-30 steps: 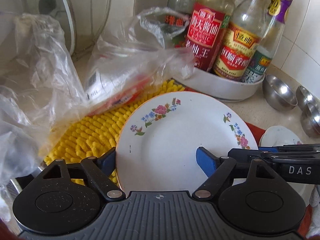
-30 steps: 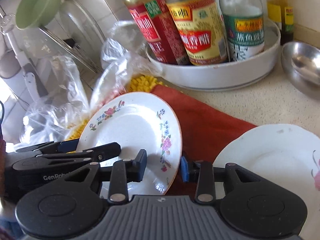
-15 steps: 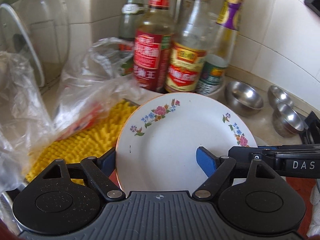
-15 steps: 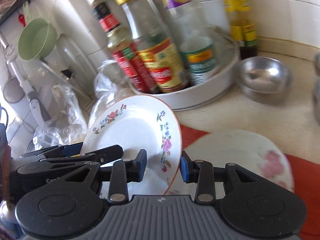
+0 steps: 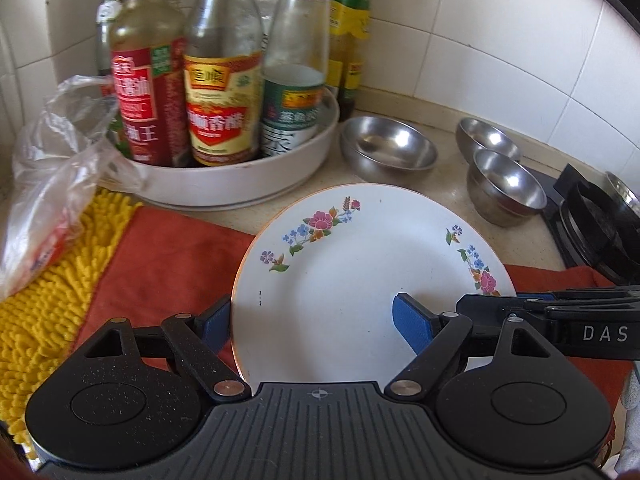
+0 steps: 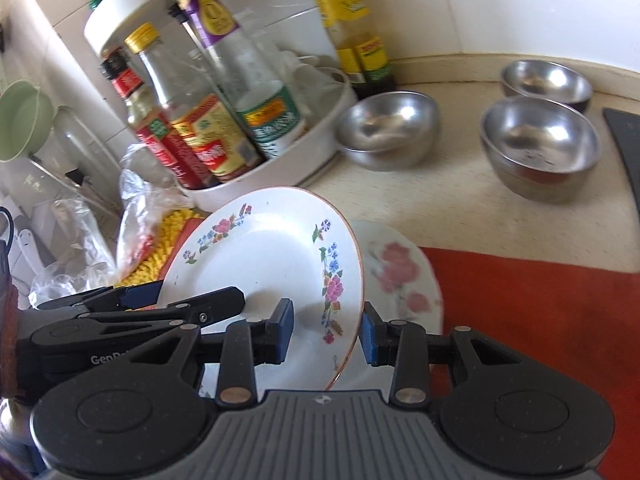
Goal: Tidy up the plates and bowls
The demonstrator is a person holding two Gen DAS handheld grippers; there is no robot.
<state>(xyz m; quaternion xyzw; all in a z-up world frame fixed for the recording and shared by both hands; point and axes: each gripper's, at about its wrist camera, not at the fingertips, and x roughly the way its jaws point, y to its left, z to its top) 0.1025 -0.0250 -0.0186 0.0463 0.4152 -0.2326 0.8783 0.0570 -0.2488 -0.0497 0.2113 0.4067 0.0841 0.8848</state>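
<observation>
The right gripper (image 6: 327,332) has its jaws drawn narrow, one blue pad on the plate's face and the other behind its rim, clamping the right edge of the floral plate (image 6: 264,264). The left gripper (image 5: 312,320) stands much wider: its left pad sits at the plate's left rim from outside, and its right pad lies over the white face of the same plate (image 5: 360,272); whether that pad presses on the plate cannot be told. Both tools angle down and forward toward the counter, side by side, so that each camera catches the other's black fingers crossing in from the side. The plate is carried tilted, its face turned up and toward the cameras, off the surface. Just behind and under its right edge, in the right wrist view, a second plate (image 6: 400,276) with pink flowers lies on the red cloth (image 6: 540,300). A yellow chenille mat (image 5: 44,304) lies left of the cloth, with a crumpled plastic bag (image 5: 52,168) on it. Beyond, on the beige counter (image 6: 460,208), stand three steel bowls (image 6: 540,148) and a white round tray (image 5: 240,176) full of sauce bottles (image 5: 218,80), against the tiled wall.
</observation>
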